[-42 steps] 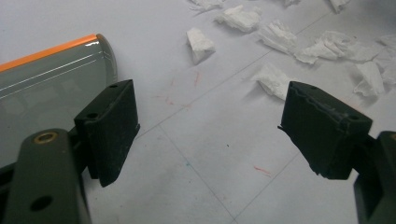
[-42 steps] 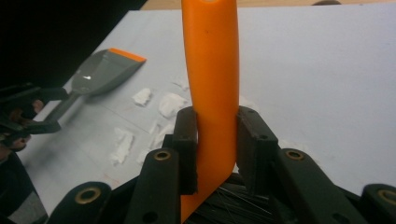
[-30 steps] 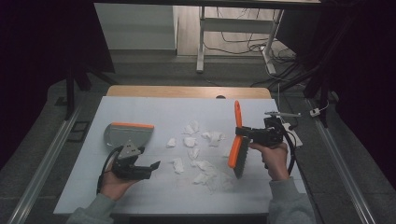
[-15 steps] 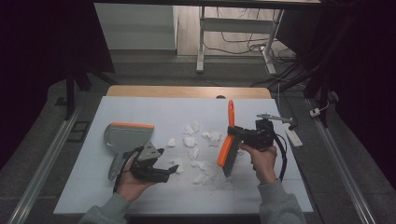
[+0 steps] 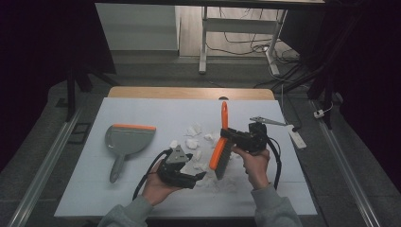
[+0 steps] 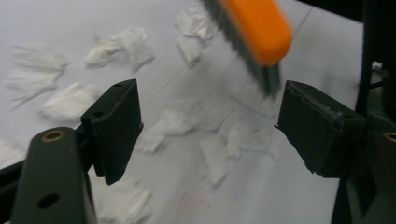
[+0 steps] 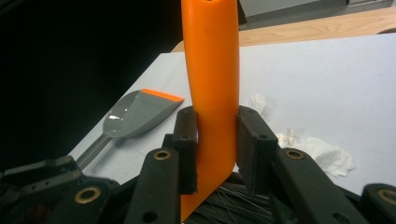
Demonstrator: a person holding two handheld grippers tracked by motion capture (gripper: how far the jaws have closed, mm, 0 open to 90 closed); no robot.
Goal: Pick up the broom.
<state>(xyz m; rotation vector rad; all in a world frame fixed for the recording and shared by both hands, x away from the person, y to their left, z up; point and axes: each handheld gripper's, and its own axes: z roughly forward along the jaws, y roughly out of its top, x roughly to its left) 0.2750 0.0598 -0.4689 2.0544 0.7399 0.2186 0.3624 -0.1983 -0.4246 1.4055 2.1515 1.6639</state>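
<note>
My right gripper (image 5: 229, 135) is shut on the orange brush (image 5: 220, 142) at its handle (image 7: 212, 88), and the bristles (image 5: 223, 158) point down over the white paper scraps (image 5: 193, 142). In the right gripper view both pads press the handle's sides around my right gripper (image 7: 215, 123). My left gripper (image 5: 196, 178) is low at the near side of the scraps, jaws wide apart. In the left gripper view my left gripper (image 6: 205, 116) has nothing between its jaws, crumpled paper (image 6: 182, 123) lies on the sheet beyond them, and the brush head (image 6: 257, 28) hangs at the top.
A grey dustpan (image 5: 126, 139) with an orange lip lies flat at the left of the white sheet (image 5: 142, 113), also seen as the dustpan (image 7: 140, 112) in the right gripper view. A white bar-shaped object (image 5: 297, 137) lies at the right edge. Dark cables trail from both grippers.
My left hand has moved right, from beside the dustpan handle to the near edge of the scraps. The right gripper has carried the brush leftward over the pile, still gripping it.
</note>
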